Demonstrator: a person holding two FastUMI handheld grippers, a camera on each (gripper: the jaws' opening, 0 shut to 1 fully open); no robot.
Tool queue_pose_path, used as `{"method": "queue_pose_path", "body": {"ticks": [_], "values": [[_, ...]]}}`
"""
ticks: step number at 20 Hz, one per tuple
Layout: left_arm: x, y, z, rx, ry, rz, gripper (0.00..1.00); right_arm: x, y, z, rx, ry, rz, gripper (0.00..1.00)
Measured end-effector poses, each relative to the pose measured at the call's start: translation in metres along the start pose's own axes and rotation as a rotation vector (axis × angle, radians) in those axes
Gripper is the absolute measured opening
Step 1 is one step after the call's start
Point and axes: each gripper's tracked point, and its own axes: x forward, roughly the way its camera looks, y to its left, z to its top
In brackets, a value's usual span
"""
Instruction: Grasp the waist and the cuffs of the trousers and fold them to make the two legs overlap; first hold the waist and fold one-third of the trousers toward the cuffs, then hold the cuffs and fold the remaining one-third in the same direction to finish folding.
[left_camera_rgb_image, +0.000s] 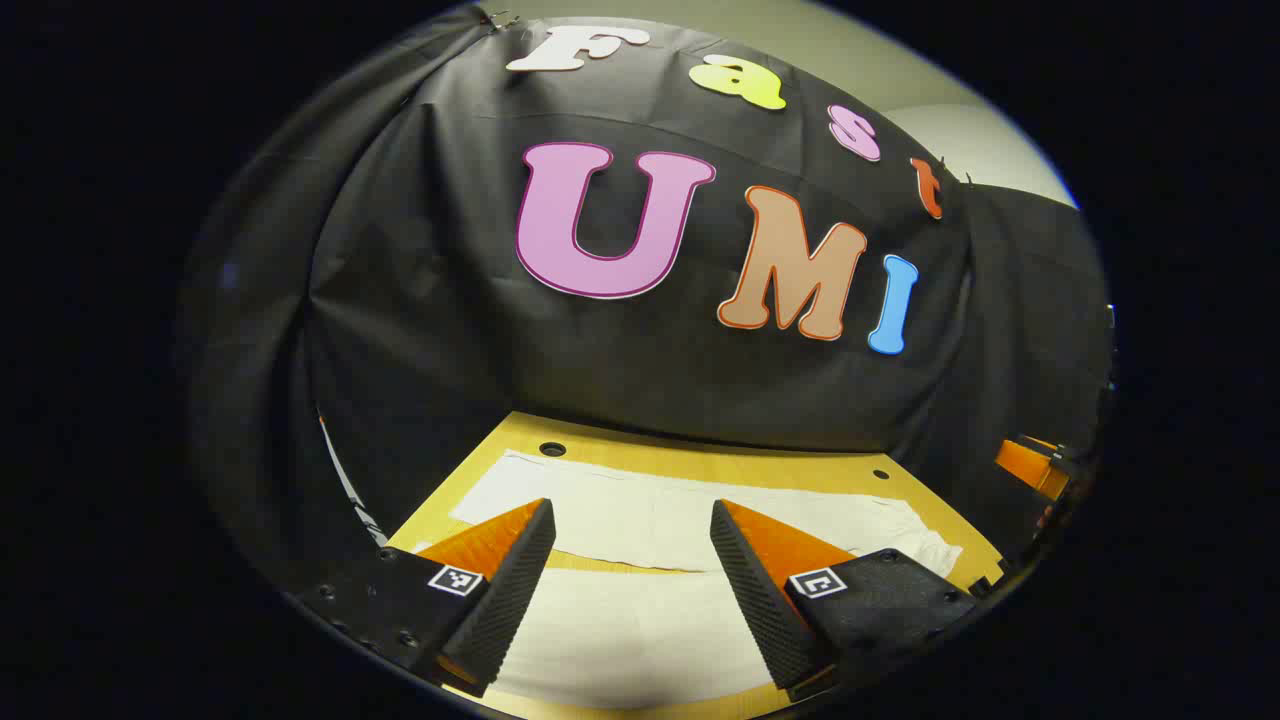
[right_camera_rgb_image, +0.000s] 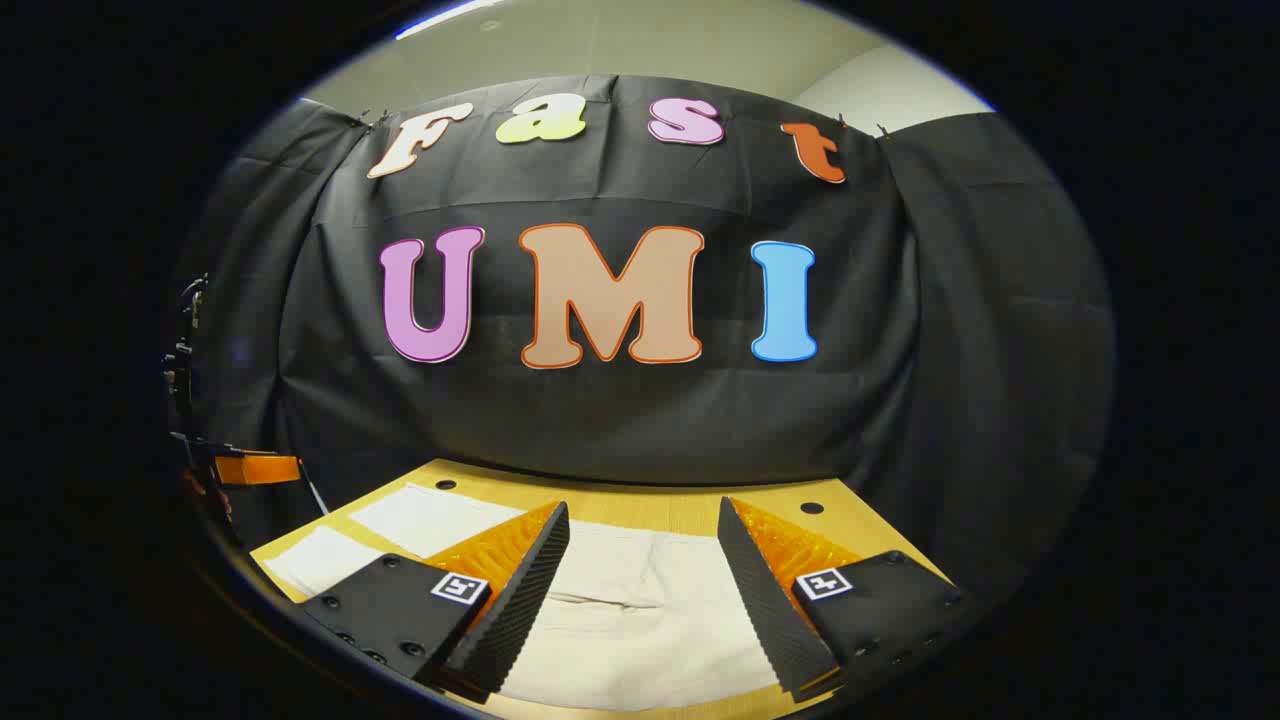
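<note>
Nearest: our left gripper (left_camera_rgb_image: 632, 525), fingers spread wide, nothing between them. Same for our right gripper (right_camera_rgb_image: 643, 530), released and empty. Both hang above the cloth, not touching it as far as we can tell.

The trousers (left_camera_rgb_image: 640, 620) lie flat on the wooden table (left_camera_rgb_image: 700, 462), pale fabric straight under and ahead of both sets of fingers. In the left gripper view two legs read as parallel strips side by side with a strip of table between them, so not yet overlapped. The long axis runs across our view, left to right.

In the right gripper view the fabric (right_camera_rgb_image: 640, 610) widens below the fingers, likely the waist end, so that hand is probably nearer the waist and the left nearer the cuffs. We can't confirm which end is which.
</note>
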Motion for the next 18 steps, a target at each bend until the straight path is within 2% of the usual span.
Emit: {"method": "queue_pose_path", "body": {"ticks": [18], "values": [[-0.0048, -0.002, -0.0009, 0.034, 0.037, -0.035, 0.95, 0.006, -0.0013, -0.003, 0.004, 0.02, 0.009, 0.96]]}}
